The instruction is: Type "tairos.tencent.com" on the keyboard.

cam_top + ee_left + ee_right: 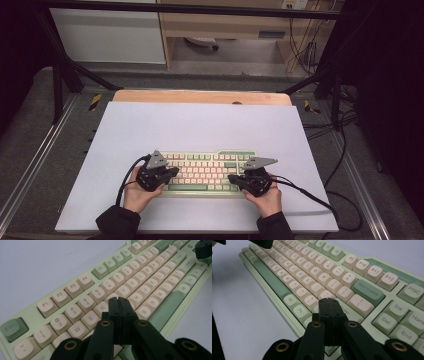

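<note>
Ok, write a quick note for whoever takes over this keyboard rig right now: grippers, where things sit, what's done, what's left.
Left gripper: jaws shut, nothing between them, tips over the keys near R and T.
Right gripper: jaws shut, empty, tips over the Enter key area.
Keyboard: green and cream, lying flat at the near side of the white mat, with one hand at each end.
Done: both grippers are in place over the keys, jaws closed as for poking.
Left: probably pressing keys; whether either tip touches a key, I cannot tell.

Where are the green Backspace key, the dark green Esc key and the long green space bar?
Green Backspace key (367, 291), right gripper view, top face.
Dark green Esc key (11, 328), left gripper view, top face.
Long green space bar (167, 307), left gripper view, middle.
</note>
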Tool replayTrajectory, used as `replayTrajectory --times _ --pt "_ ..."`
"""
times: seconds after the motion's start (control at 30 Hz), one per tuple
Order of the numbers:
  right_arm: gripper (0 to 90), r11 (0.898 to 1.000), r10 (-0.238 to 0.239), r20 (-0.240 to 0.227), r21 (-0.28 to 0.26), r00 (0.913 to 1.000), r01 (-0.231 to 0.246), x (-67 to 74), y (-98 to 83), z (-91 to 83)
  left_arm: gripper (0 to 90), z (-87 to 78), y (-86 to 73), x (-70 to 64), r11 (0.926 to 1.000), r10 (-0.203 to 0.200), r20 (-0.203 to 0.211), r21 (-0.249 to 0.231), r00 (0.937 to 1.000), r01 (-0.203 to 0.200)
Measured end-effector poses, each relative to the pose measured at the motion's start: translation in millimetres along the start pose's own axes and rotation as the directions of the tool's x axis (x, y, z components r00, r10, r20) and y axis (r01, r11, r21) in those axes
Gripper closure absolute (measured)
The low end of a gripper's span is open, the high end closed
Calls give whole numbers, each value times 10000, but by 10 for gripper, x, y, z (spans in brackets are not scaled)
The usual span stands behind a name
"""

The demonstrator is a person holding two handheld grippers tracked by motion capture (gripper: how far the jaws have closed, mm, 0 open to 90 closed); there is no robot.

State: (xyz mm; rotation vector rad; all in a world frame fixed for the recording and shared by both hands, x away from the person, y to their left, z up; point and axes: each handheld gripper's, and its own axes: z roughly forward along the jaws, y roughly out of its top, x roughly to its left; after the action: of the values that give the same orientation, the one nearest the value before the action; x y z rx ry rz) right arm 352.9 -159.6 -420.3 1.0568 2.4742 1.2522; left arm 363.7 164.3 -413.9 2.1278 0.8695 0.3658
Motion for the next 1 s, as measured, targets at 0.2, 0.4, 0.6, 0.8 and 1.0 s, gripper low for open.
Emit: replayTrajectory --times 0.2,0.4,0.6,0.8,1.0 --pt "900 10000 0 6 4 10000 0 2 -2 3 892 106 53 -23 10000 -22 -10 63 10000 23" --pt "900 10000 -22 -7 0 10000 22 -2 -2 6 893 190 71 -15 10000 -90 -168 1 9998 90" --pt "900 10000 -16 -18 1 10000 16 -2 -3 8 893 241 64 -5 10000 -86 -234 18 9997 87" --pt "900 10000 -11 -19 9 10000 11 -1 -6 14 893 270 58 -12 10000 -56 -194 40 9998 56" --pt "900 10000 21 -18 -12 10000 -21 -7 -10 5 895 277 54 -16 10000 -15 -148 23 9999 15"
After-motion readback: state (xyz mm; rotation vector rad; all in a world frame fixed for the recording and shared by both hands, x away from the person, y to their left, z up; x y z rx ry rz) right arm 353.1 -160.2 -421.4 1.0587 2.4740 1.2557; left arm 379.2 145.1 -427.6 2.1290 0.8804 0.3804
